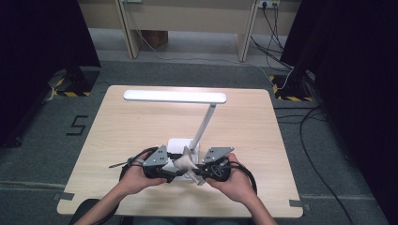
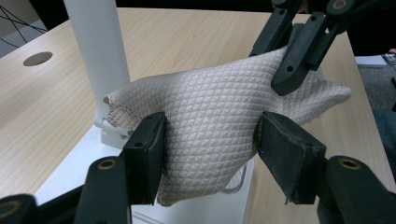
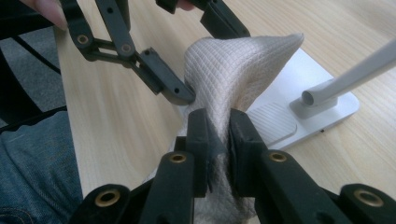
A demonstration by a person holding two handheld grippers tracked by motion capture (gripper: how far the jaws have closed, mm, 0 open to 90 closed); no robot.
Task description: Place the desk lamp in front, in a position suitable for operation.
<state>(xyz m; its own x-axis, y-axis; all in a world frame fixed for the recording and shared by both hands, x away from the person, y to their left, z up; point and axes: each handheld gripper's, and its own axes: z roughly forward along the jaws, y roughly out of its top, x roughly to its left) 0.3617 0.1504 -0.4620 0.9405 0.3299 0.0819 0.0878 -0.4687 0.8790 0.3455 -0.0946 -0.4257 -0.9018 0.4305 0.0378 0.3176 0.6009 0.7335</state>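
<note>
Bunching between both grippers' jaws, a quilted cream cloth [image 2: 219,126] puckers.

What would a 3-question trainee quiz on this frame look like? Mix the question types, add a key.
1. True or false: the right gripper is shut on the quilted cloth.
2. The cloth is held above which part of the desk lamp? A) its light bar B) its base C) a drawer
3. Fill in: the left gripper has its jaws set ____ around the cloth.

Key: 1 true; 2 B, the white base; 3 wide, one on each side of the cloth.
</note>
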